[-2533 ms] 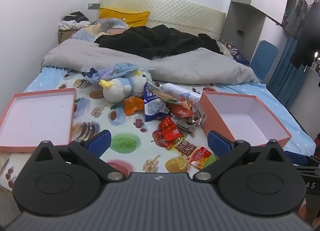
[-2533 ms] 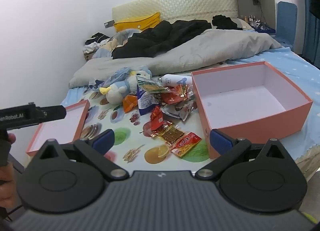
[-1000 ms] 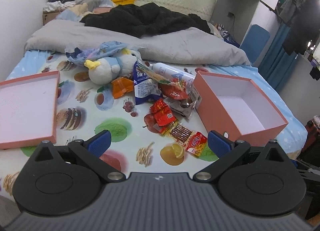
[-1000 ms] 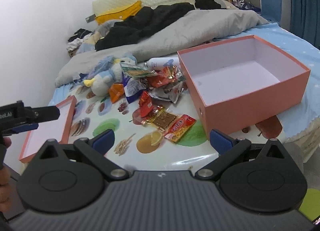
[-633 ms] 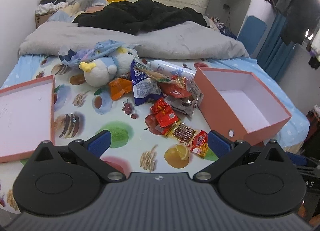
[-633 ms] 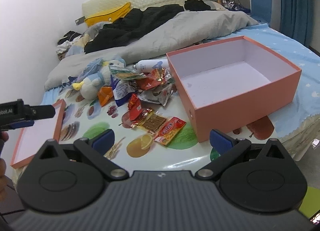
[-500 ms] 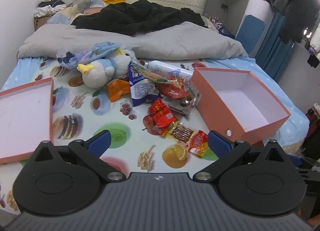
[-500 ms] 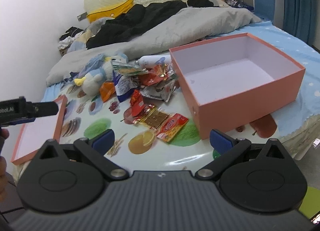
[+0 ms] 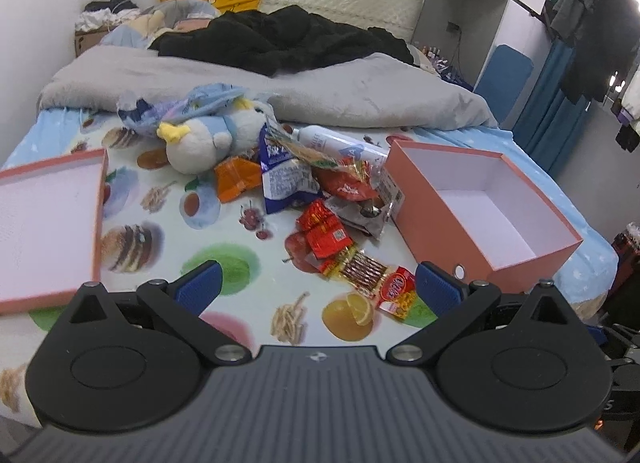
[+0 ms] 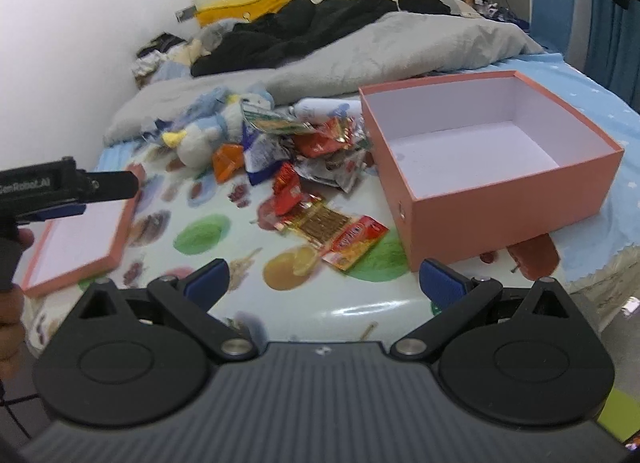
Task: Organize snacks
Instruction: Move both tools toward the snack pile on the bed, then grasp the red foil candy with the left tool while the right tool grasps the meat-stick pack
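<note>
Snacks (image 9: 320,199) lie in a loose heap in the middle of the bed, on a sheet (image 9: 224,263) printed with fruit and food, and nothing of them is in the pink box (image 10: 492,199) yet. The box stands open just right of the heap, its near corner close to the long red and yellow packet (image 9: 376,283); I judge it is put there so each packet has only a short way to go. Its lid (image 9: 44,219) lies upside down on the left, well apart from the snacks. A plush toy (image 9: 208,135) and a white bottle (image 9: 332,143) lie at the far edge of the heap, mixed with the packets. The left gripper (image 9: 316,283) hovers low over the near edge of the bed, fingers spread wide and empty, pointing at the heap. The right gripper (image 10: 324,279) is also wide open with nothing in it, pointing between the long packet and the box.
</note>
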`<state>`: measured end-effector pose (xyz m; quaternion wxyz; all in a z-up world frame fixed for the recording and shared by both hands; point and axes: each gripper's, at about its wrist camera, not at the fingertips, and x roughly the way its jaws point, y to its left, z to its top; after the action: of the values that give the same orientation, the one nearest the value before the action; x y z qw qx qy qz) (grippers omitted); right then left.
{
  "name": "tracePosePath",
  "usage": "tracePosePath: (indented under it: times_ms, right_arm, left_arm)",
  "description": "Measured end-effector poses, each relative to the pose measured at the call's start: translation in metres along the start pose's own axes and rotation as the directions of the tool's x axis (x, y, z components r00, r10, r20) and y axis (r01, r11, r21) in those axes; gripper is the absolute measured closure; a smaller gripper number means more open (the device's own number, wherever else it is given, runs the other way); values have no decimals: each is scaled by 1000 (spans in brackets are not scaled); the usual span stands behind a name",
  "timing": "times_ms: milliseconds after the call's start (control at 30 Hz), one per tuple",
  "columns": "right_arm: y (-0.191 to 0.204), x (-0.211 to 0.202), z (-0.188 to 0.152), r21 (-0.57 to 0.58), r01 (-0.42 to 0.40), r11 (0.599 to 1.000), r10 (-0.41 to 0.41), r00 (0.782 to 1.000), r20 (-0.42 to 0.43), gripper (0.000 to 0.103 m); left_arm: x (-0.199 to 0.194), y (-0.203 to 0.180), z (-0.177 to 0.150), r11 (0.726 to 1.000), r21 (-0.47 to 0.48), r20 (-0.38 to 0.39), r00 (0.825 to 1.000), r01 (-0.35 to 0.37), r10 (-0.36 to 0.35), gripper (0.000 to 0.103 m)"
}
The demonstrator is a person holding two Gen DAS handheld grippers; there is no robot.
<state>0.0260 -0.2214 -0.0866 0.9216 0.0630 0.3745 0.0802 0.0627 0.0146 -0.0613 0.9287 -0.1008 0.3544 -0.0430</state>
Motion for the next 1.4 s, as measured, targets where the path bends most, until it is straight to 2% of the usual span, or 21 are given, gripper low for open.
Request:
tracePosePath:
  times_ms: [67, 200, 333, 467, 533, 667, 933, 1100, 1267, 1400]
  right_arm:
    - [0, 0, -4, -17, 15, 1000, -15, 1000, 17, 0]
    - [-2, 1, -7, -19, -16, 1000, 16, 1000, 24, 0]
    - [-9, 6, -10, 22, -61, 998, 60, 997, 42, 0]
    - [-12, 12, -15, 41, -53, 998, 49, 994, 94, 0]
    - [-13, 17, -16, 27, -69, 997, 66, 993, 98, 0]
    - [-12, 28, -16, -12, -27, 1000, 28, 994, 102, 0]
    - [-4, 53, -11, -113, -49, 992, 59, 994, 88, 0]
    - [2, 72, -6, -117, -99, 988, 108, 992, 71, 0]
    - [11, 95, -3, -171, -100, 980, 110, 993, 51, 0]
    - [18, 114, 2, -169, -147, 975, 152, 988, 20, 0]
  left_arm:
    - [2, -3, -5, 1000, -5, -7, 1000, 0, 0, 0]
    - [7, -5, -14, 1000, -4, 0, 1000, 2, -2, 0]
    - [6, -6, -19, 999, 11, 54, 997, 48, -48, 0]
    - [12, -10, -17, 1000, 22, 71, 997, 7, -8, 0]
    - [19, -11, -15, 999, 44, 77, 997, 28, -32, 0]
    - [36, -15, -10, 994, 50, 34, 994, 97, -99, 0]
    - [78, -20, -4, 996, 65, -31, 997, 66, -64, 0]
    - [112, -13, 1, 997, 75, -84, 996, 4, 2, 0]
    - [145, 2, 8, 998, 59, -138, 990, 9, -1, 0]
    - [174, 17, 13, 999, 36, -187, 982, 34, -27, 0]
